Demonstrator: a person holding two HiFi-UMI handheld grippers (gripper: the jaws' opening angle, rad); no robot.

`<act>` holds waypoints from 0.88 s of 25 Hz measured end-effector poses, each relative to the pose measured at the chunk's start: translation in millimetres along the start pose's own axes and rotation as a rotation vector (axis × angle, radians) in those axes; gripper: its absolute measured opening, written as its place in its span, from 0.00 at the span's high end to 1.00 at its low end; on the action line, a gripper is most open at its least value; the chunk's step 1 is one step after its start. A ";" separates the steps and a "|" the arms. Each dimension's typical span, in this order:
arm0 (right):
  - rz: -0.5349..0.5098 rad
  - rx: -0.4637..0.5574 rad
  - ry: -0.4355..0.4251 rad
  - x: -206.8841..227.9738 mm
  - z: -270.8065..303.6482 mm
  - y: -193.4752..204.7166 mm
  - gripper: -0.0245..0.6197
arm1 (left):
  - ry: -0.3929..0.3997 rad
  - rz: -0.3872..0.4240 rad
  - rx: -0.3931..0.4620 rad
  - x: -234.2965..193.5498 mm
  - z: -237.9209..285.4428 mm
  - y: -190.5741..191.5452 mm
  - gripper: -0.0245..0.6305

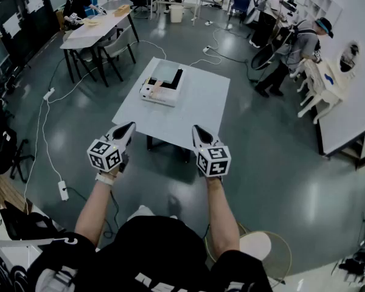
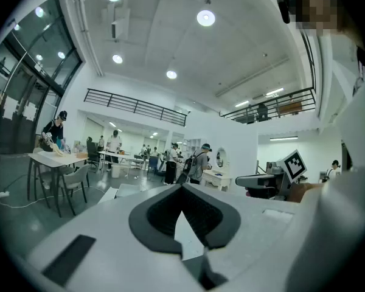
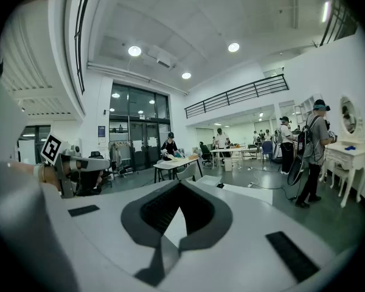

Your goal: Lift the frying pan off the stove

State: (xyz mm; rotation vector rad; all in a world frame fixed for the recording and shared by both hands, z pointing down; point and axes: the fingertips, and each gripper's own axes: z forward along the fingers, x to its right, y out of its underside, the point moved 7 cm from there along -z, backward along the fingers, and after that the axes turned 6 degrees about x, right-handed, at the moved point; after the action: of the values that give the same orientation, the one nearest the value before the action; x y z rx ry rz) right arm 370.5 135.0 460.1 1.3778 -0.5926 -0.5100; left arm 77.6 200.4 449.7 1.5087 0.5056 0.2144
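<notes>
A white toy stove [image 1: 162, 84] with a black L-shaped top sits on a white table [image 1: 201, 108] in the middle of the floor. A small tan piece lies on the stove's near left side; I cannot make out a frying pan as such. My left gripper [image 1: 131, 126] and right gripper [image 1: 196, 128] hang side by side in the air, short of the table's near edge, both shut and holding nothing. In the left gripper view the jaws [image 2: 182, 190] meet at a point over the table; the right gripper view shows the same [image 3: 180, 186].
Desks and chairs [image 1: 97, 32] stand at the back left, where a person sits. Several people [image 1: 292, 47] stand at the back right beside white furniture [image 1: 328, 81]. Cables and a power strip [image 1: 63, 190] lie on the grey floor to the left. A round stool [image 1: 264, 248] is near my right.
</notes>
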 end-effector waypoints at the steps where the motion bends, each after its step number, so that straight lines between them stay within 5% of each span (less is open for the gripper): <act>1: -0.001 0.002 0.001 0.0 1.7 0.1 0.97 | 0.001 0.001 -0.003 -1.4 0.9 0.6 0.97; 22: -0.007 -0.008 -0.011 29.7 50.9 10.5 0.97 | -0.008 -0.018 -0.026 -30.2 47.2 21.9 0.97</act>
State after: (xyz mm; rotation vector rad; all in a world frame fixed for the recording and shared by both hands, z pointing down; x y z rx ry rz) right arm 359.3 78.9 477.9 1.3706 -0.5949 -0.5253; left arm 75.8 146.3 476.1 1.4784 0.5086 0.2000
